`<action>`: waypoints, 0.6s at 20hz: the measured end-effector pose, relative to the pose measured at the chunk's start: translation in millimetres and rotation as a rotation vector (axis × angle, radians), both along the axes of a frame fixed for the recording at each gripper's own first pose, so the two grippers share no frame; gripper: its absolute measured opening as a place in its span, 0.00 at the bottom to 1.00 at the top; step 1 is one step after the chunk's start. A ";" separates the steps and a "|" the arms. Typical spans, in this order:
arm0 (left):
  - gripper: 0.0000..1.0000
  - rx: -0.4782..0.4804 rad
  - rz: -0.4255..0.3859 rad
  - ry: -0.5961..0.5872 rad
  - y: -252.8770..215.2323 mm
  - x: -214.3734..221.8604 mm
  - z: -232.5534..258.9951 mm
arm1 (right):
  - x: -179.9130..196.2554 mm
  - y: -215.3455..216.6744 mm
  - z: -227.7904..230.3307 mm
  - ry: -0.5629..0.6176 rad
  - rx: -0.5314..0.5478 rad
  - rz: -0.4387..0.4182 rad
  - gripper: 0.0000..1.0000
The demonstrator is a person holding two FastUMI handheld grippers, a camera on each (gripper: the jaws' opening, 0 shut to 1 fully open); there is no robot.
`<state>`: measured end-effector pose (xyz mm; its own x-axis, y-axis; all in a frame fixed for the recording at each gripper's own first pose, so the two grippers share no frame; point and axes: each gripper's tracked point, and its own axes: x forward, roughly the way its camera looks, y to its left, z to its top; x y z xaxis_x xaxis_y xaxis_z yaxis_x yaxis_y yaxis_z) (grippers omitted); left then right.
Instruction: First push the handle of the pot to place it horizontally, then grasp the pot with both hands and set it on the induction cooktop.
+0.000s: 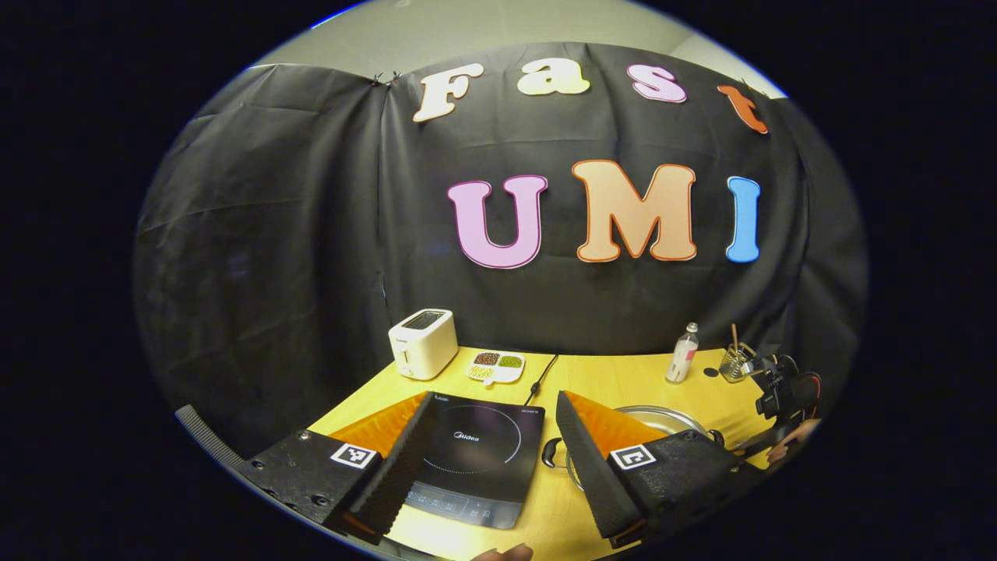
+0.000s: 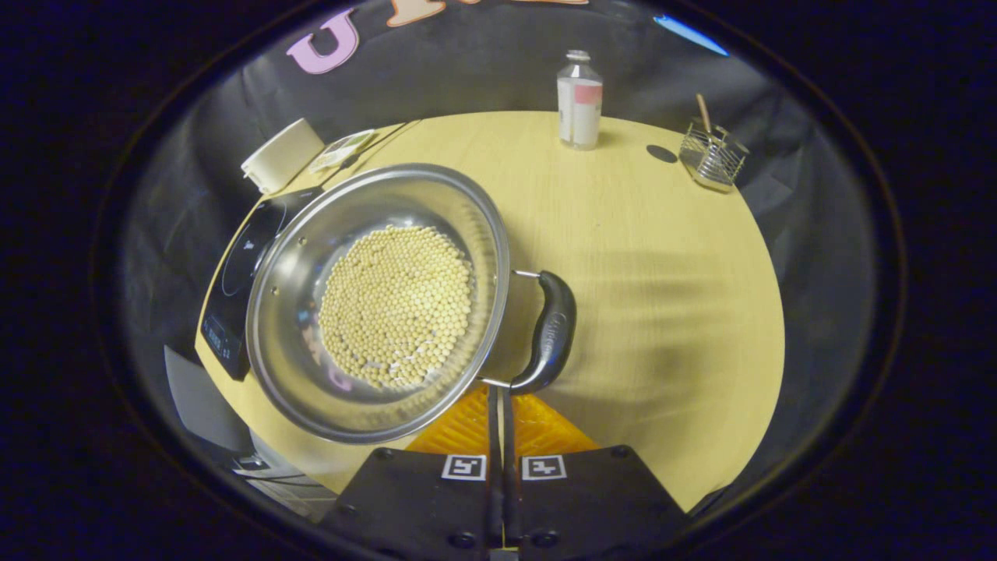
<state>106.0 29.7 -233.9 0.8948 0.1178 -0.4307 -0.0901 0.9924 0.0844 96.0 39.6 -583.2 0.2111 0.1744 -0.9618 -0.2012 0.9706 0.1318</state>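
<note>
Right gripper [image 2: 499, 405] fingers pressed together just below the pot [image 2: 378, 300] handle [image 2: 549, 331]; left gripper [image 1: 483, 460] fingers spread. Risk: an off-centre push tips the pot, spilling beans [image 2: 397, 308].

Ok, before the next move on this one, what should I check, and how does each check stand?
1. Right gripper shut, tips at the near end of the handle for the push: ok.
2. Handle lying horizontal: cannot tell.
3. Left gripper open, free to grasp: ok.
4. Induction cooktop surface bare: ok.
5. Pot upright on the table beside the cooktop, beans inside: ok.
</note>
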 end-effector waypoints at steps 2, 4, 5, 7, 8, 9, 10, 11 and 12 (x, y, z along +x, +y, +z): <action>0.94 -0.004 -0.020 0.003 -2.5 4.0 -1.1 | -0.9 -1.2 1.5 -0.015 -0.017 0.004 0.03; 0.94 -0.012 -0.057 0.011 -8.0 10.0 -3.7 | -0.6 -3.1 6.4 -0.041 -0.044 0.001 0.03; 0.94 -0.020 -0.079 0.015 -10.6 12.6 -6.0 | -1.6 -4.6 8.5 -0.053 -0.058 -0.004 0.03; 0.94 -0.052 -0.132 0.029 -17.9 18.5 -12.6 | -3.7 -5.9 15.4 -0.075 -0.087 -0.012 0.03; 0.93 -0.066 -0.156 0.043 -19.8 20.0 -17.2 | -3.8 -7.6 20.9 -0.084 -0.103 -0.022 0.00; 0.94 -0.078 -0.179 0.050 -20.7 22.4 -20.7 | -3.7 -9.3 24.3 -0.092 -0.114 -0.040 0.03; 0.94 -0.089 -0.207 0.061 -21.1 25.3 -23.9 | -3.8 -8.3 31.4 -0.098 -0.110 -0.065 0.03; 0.94 -0.101 -0.236 0.076 -22.2 26.3 -29.6 | -2.6 -7.3 35.5 -0.108 -0.101 -0.097 0.00; 0.94 -0.114 -0.266 0.091 -23.4 28.3 -33.5 | -0.4 -7.7 44.3 -0.119 -0.099 -0.135 0.03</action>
